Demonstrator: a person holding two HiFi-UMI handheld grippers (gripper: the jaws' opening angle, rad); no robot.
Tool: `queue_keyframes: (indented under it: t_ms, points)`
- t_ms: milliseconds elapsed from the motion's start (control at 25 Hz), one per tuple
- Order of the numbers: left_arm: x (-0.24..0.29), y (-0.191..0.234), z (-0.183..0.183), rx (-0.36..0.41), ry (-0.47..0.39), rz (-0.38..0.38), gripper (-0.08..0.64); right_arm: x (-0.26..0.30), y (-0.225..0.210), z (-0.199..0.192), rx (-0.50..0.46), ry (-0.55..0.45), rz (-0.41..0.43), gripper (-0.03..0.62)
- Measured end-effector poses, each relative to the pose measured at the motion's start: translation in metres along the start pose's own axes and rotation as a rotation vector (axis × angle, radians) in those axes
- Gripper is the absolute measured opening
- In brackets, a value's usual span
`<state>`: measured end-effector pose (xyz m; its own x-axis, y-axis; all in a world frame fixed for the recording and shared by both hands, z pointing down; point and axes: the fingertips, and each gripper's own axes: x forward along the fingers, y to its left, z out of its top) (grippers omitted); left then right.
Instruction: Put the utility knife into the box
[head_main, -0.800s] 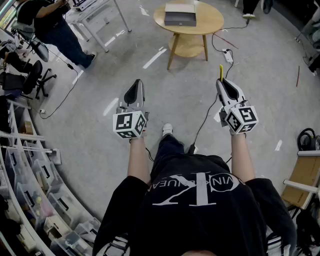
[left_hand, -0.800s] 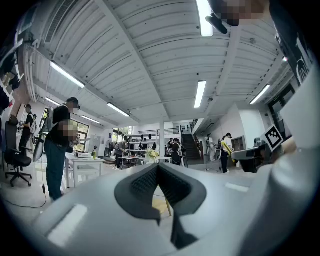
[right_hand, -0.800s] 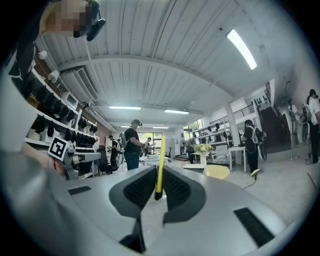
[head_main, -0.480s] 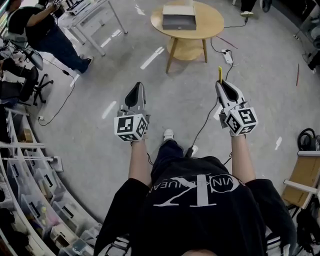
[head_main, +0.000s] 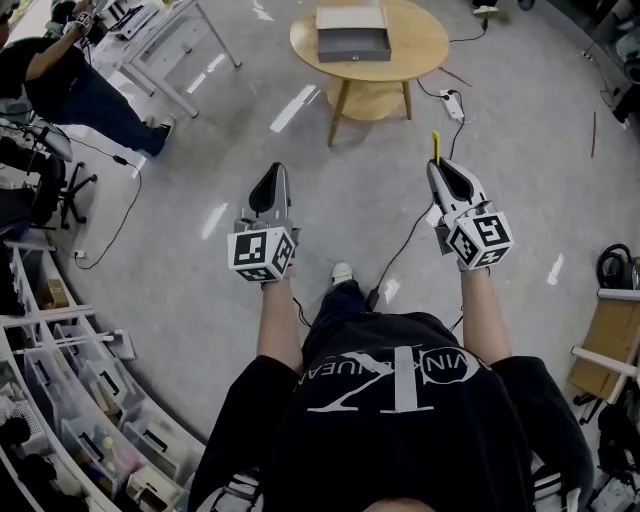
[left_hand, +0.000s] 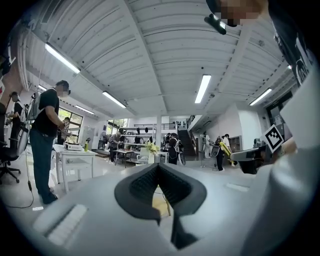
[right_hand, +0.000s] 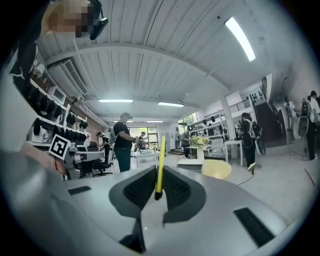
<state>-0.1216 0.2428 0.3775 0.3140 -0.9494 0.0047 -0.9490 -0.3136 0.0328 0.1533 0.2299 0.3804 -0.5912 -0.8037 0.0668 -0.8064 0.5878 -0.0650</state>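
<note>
My right gripper (head_main: 445, 172) is shut on a thin yellow utility knife (head_main: 436, 148), whose tip sticks out past the jaws toward the floor ahead. In the right gripper view the utility knife (right_hand: 160, 165) stands upright between the pads of the gripper (right_hand: 158, 187). My left gripper (head_main: 268, 186) is held level beside it, shut, with nothing between its jaws; the left gripper (left_hand: 158, 181) shows the same up close. A grey open box (head_main: 353, 36) sits on a round wooden table (head_main: 420, 50) well ahead of both grippers.
A white desk (head_main: 160, 45) with a person (head_main: 70, 85) working at it stands at the far left. Shelves with bins (head_main: 70, 400) line the left edge. Cables and a power strip (head_main: 451, 105) lie on the grey floor near the table. Cardboard (head_main: 605, 350) is at the right.
The whole view has shifted: the round table and box sit slightly lower-left and nearer than before. Both grippers keep their pose, the knife still held.
</note>
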Motion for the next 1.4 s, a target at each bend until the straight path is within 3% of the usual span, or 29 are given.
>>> queue_keyframes:
  t_ms: [640, 1040, 1400]
  points:
    - [0.095, 0.08, 0.002, -0.003, 0.012, -0.097, 0.011, 0.101, -0.015, 0.009, 0.003, 0.001, -0.098, 0.052]
    - [0.11, 0.094, -0.006, -0.026, 0.014, -0.117, 0.011, 0.116, -0.024, 0.011, 0.033, -0.014, -0.142, 0.052]
    - [0.123, 0.096, -0.016, -0.025, 0.037, -0.113, 0.011, 0.134, -0.036, 0.005, 0.04, -0.002, -0.126, 0.052]
